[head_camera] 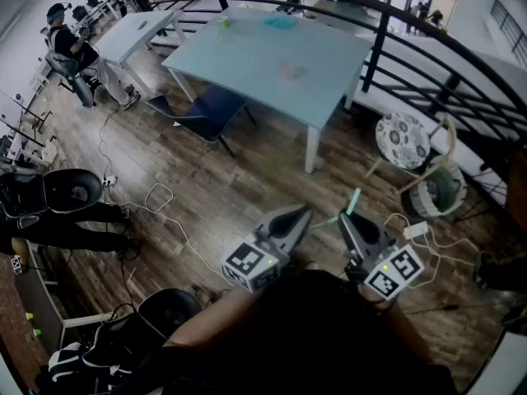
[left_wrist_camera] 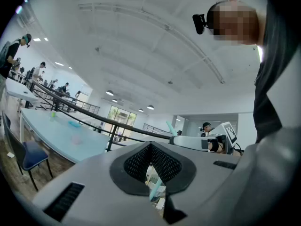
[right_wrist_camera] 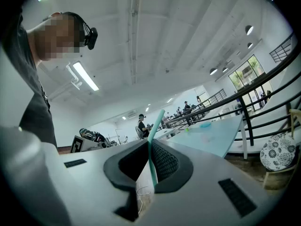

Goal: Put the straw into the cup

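Right gripper [right_wrist_camera: 148,147] is clamped on the teal straw [right_wrist_camera: 157,121], well short of the table [head_camera: 272,64]. Left gripper [left_wrist_camera: 150,146] has its jaws together, seemingly empty. I can't pick out 1 cup yet. Such a thin pinch risks the straw swivelling or slipping.

You're in an open-plan office or lab hall: ahead of your left gripper [head_camera: 302,214] a long pale-blue table [head_camera: 272,64] stands on a wood floor [head_camera: 222,179], with a black railing [head_camera: 380,31] beyond, cables [head_camera: 160,186] trailing to its left, and a person [head_camera: 62,41] seated by a far desk [head_camera: 136,31].
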{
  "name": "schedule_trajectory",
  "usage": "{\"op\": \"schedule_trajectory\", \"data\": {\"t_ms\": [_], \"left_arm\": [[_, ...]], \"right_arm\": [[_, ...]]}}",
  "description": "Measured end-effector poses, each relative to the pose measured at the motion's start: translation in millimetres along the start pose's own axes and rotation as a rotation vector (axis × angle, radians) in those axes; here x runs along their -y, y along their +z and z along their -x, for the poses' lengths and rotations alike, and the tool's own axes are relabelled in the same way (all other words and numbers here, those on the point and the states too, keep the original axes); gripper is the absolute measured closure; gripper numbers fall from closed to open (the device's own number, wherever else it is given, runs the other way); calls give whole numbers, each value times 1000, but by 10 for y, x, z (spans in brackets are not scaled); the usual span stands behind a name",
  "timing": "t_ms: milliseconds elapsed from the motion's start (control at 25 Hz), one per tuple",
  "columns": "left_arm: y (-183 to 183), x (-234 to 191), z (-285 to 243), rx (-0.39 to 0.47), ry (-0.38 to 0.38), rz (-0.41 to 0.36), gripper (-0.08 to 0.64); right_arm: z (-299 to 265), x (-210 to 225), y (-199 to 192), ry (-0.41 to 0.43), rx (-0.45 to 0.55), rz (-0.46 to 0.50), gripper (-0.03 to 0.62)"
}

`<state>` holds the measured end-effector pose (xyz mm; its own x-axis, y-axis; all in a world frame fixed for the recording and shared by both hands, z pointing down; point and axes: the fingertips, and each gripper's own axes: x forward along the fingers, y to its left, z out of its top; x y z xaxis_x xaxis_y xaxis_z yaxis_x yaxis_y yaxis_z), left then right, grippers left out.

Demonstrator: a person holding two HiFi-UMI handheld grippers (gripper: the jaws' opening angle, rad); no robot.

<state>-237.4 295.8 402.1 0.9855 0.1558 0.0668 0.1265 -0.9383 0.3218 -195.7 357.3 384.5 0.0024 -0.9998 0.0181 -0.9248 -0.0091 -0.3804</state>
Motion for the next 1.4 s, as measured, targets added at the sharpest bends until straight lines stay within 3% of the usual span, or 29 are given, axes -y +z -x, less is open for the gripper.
{"op": "schedule_trajectory", "data": {"t_ms": [400, 680, 1000, 1400], "left_arm": [[-26, -242, -18, -14, 4, 22, 549], [10, -635, -13, -25, -2, 50, 549], [319, -1443, 36, -15, -34, -13, 549], [683, -2330, 362, -52, -60, -18, 549]], "right_arm": [[-201, 41, -48, 3, -1, -14, 563], [-581, 77, -19, -1, 2, -8, 561], [-1491, 170, 18, -7, 8, -20, 561], [-2658, -23, 45, 6, -5, -25, 561]]}}
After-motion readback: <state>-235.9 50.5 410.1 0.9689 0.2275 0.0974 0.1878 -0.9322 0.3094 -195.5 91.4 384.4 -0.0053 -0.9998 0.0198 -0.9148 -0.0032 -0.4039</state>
